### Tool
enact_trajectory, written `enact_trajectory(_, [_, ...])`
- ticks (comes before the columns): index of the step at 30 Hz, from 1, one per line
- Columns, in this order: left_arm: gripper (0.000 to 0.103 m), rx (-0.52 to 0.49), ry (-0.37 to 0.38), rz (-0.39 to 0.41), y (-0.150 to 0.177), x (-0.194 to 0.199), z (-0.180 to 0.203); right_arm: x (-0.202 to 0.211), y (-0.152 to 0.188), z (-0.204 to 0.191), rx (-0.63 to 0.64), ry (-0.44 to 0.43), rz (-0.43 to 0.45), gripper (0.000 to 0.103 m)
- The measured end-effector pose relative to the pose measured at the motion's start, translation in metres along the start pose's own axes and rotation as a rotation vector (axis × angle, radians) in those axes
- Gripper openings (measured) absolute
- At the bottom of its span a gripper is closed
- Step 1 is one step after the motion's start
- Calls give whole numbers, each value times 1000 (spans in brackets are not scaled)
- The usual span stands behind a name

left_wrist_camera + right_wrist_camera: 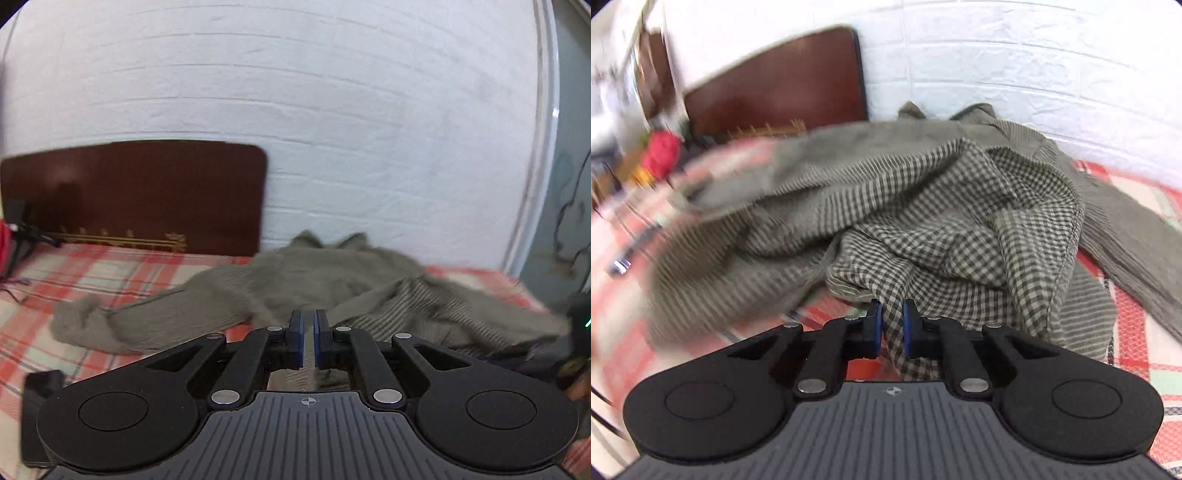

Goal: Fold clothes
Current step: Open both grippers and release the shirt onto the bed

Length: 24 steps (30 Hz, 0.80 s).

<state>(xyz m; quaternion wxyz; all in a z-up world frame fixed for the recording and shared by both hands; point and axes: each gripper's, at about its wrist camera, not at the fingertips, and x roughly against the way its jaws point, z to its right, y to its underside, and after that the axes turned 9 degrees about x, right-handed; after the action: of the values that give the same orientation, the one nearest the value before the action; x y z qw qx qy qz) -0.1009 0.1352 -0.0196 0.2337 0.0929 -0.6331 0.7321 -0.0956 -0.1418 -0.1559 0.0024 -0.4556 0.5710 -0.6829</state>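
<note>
- The garment point(923, 206), an olive knit with a small-check lining, lies crumpled on the plaid bed sheet point(1134, 325), near the white brick wall point(332, 110) and beside the dark headboard point(140, 192).
- Right gripper point(891, 325): jaws drawn close, pinching a fold of the checked lining; the cloth passes between the blue pads point(875, 325) and hangs below them.
- Left gripper point(308, 339): jaws nearly pressed together with a thin gap. Fabric shows low in that gap, but whether it is pinched cannot be told from this view.
- One sleeve point(122, 325) trails to the left across the sheet, well apart from both grippers.
- Risk: the right grip takes only a narrow fold of thin lining. A sharp pull could slip it free, or drag the lining out of the knit shell instead of moving the whole garment.
- Risk: if the left gripper holds nothing, lifting on the right alone would bunch the garment further rather than spread it.
- Risk: the sleeve may fold under the body when the garment is drawn, spoiling a flat layout.
- Risk: small items at the left bed edge, including a red object point(661, 155), could be swept by dragged cloth.
- Writing: no brand, label or legible text; only a small crosshair mark on each gripper body.
</note>
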Motion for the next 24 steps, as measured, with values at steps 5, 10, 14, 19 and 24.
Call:
enact_trajectory(5, [31, -217, -92, -96, 38, -23, 27, 29, -12, 16, -76, -72, 56, 12])
enact_trajectory(10, [62, -377, -11, -132, 63, -34, 67, 19, -8, 26, -136, -2, 9, 14])
enact_trajectory(14, [68, -516, 6, -122, 80, -53, 103, 15, 4, 28, -164, 40, -9, 18])
enact_trajectory(19, [74, -704, -6, -182, 116, -85, 134, 40, 12, 22, -173, 50, 43, 19])
enact_trajectory(24, [37, -756, -4, -214, 122, -99, 136, 64, 25, 10, -153, 8, 60, 27])
